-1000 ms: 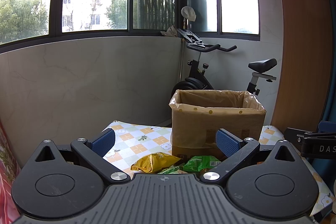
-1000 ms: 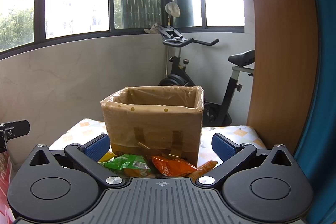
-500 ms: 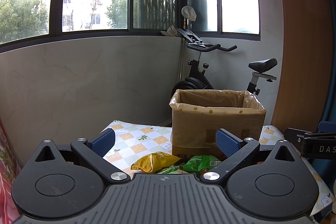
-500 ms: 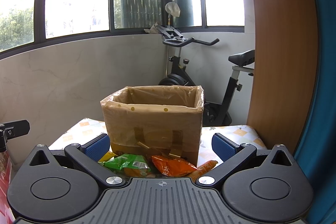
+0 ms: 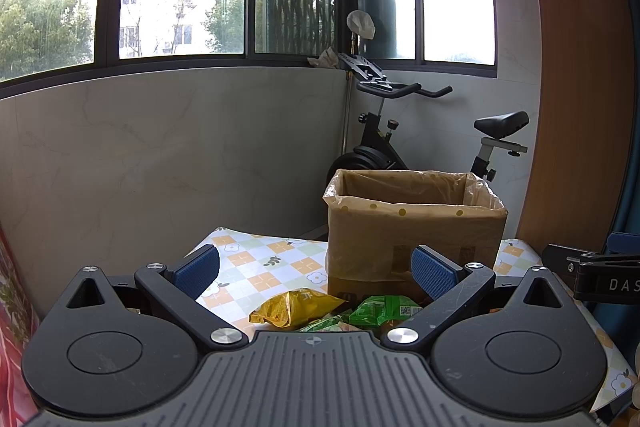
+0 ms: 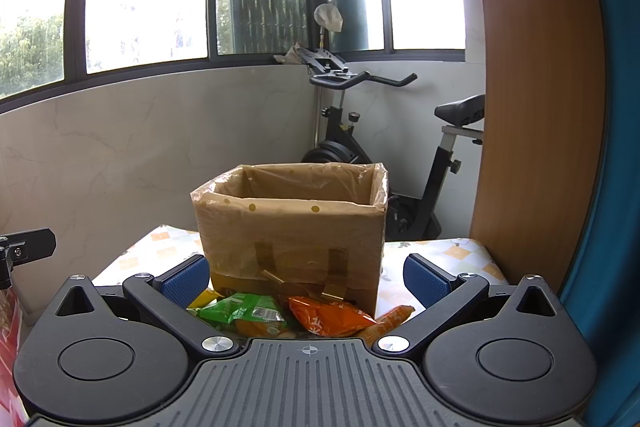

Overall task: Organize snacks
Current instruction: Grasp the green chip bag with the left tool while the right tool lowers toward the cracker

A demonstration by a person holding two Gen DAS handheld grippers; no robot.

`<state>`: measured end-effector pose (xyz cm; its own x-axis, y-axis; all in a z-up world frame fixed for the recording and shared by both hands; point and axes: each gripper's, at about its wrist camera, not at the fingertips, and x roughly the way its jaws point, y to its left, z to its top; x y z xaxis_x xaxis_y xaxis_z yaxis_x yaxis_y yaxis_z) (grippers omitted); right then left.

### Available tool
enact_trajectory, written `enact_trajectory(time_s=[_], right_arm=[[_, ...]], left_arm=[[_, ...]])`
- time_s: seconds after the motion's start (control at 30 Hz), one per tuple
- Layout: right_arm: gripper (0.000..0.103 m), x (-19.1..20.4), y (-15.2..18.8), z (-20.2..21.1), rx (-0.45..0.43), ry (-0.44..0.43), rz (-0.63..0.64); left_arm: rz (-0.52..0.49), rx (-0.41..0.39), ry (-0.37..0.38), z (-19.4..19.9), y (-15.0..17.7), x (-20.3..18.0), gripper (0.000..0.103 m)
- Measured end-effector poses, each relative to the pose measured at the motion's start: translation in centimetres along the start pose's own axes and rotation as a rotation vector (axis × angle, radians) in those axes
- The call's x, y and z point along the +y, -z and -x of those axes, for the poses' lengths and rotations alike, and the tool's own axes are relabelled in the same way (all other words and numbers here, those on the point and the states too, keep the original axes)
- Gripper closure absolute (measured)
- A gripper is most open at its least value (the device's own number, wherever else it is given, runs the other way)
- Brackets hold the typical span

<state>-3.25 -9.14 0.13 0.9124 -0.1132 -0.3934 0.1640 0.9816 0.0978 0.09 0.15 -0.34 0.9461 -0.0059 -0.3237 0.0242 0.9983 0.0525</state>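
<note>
left gripper [image 5: 315, 271] wide, holding nothing, above table [image 5: 256, 267] short of box [image 5: 416, 227] | right gripper [image 6: 306, 277] wide, holding nothing, facing box | yellow pack [image 5: 294, 307], green pack [image 6: 244, 311], orange pack [image 6: 328, 315] lie at box's near foot, outside it | box upright, top open, plastic-lined | bike [image 6: 400, 163] behind box

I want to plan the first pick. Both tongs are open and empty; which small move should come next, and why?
Probably lower the right tongs onto the orange snack packet. It lies loose on the table between the open fingers, directly before the lined cardboard box, so the way in is short.
</note>
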Motion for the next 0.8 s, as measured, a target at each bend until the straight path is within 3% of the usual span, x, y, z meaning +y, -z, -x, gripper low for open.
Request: enact_trajectory(time_s=[0.2,0.57,0.8], right_arm=[[0.0,-1.2,0.0,-0.4,-0.031,0.016,-0.009],[0.0,-3.8,0.6,-6.0,-0.121,0.076,-0.098],[0.0,-3.7,4.1,-10.8,-0.033,0.061,-0.116]], left_arm=[[0.004,0.004,-0.002,-0.8,0.0,0.3,0.0],[0.017,0.031,-0.11,-6.4,1.2,2.5,0.0],[0.066,0.093,-0.097,-11.7,4.0,3.3,0.001]])
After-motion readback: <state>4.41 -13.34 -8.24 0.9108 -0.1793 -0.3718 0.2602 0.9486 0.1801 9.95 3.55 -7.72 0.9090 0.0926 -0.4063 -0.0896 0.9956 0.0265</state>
